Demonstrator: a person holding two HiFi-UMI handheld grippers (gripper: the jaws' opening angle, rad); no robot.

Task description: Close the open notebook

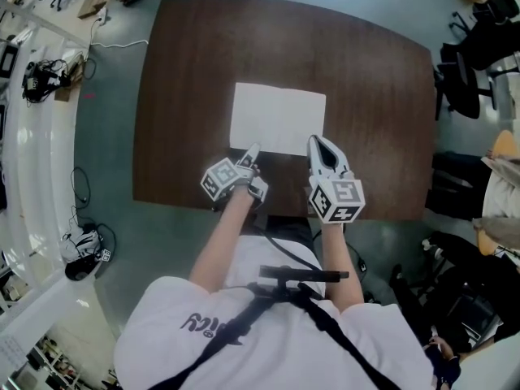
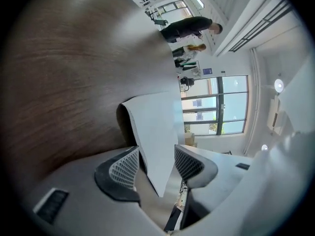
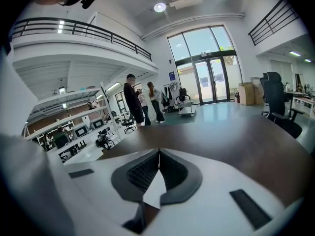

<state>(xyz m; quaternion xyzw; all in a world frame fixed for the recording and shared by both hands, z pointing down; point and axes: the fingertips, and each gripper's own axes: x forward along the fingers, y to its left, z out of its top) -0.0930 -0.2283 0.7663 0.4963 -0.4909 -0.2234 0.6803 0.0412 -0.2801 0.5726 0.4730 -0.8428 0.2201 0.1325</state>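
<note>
Straddling a lifted notebook page (image 2: 153, 127), left gripper (image 2: 156, 150) jaws apart, right gripper (image 3: 158, 155) jaws pinched on its corner

- Bright, even daylight from tall windows (image 3: 206, 68) and ceiling lamps (image 3: 160, 7).
- The white notebook (image 1: 278, 119) is washed out, without detail.
- Gripper views bend strongly, with dark corners.

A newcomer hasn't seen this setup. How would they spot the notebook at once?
Find the dark brown table; near its front edge lies the notebook, a plain white rectangle. It is the only thing on the wood, with the left hand-held gripper and right hand-held gripper at its near corners.
</note>
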